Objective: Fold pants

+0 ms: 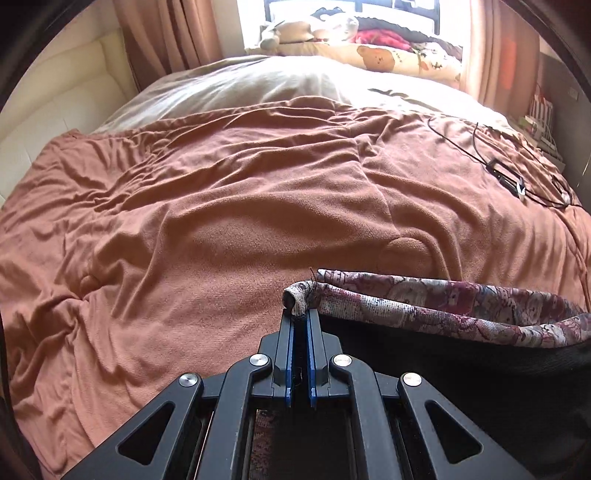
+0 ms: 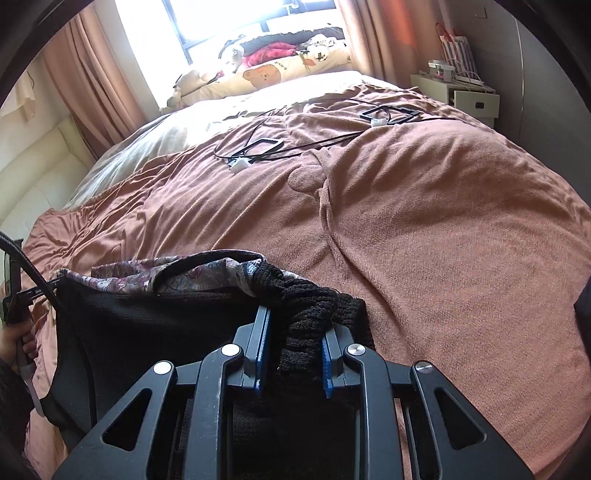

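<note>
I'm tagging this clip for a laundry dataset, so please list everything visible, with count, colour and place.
black knit pants with floral-patterned lining: one, black and maroon-cream, held up over the near bed edge.
terracotta fleece blanket: one, orange-brown, covering the bed.
cream duvet: one, off-white, far end of bed.
black cables with small devices: a few, black and white, on the blanket's far right.
bear-print pillow: one, cream, by the window.
plush toys: several, mixed, on the sill.
pink-brown curtains: two, flanking the window.
white nightstand: one, right of bed.
left tongs: black and blue, shut on the pants' lining edge.
right tongs: black and blue, gripping the bunched black knit.
hand: one, holding the left handle.
</note>
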{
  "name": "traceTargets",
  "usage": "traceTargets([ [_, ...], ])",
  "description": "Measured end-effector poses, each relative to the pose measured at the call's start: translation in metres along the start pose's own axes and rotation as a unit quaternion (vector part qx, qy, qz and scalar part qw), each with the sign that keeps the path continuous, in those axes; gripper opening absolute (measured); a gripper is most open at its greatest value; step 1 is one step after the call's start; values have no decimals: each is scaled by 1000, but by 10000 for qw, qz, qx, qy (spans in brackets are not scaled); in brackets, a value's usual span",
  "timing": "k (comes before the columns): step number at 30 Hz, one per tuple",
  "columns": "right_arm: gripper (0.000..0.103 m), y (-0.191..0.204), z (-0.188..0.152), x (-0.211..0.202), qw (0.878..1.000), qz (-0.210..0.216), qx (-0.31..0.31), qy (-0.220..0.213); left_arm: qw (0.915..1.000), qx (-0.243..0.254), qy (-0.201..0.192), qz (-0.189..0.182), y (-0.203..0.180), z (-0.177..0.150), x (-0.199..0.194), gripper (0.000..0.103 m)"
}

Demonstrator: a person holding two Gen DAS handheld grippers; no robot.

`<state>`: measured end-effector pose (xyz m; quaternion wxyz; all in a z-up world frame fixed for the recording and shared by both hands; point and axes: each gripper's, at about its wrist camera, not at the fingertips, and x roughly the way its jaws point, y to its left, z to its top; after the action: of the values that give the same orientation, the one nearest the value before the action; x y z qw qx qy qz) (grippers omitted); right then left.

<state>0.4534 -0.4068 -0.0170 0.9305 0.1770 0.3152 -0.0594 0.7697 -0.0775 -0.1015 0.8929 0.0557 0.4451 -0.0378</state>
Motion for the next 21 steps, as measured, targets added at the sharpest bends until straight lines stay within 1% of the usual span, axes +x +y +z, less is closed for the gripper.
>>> traceTargets([
  [10,20,1,20,36,9997,-30,98,199,9995,-30,219,227,-3,12,31,6],
  [21,20,3,27,59,9998,-82,93,158,9983,0,369,443,-4,18,59,6],
])
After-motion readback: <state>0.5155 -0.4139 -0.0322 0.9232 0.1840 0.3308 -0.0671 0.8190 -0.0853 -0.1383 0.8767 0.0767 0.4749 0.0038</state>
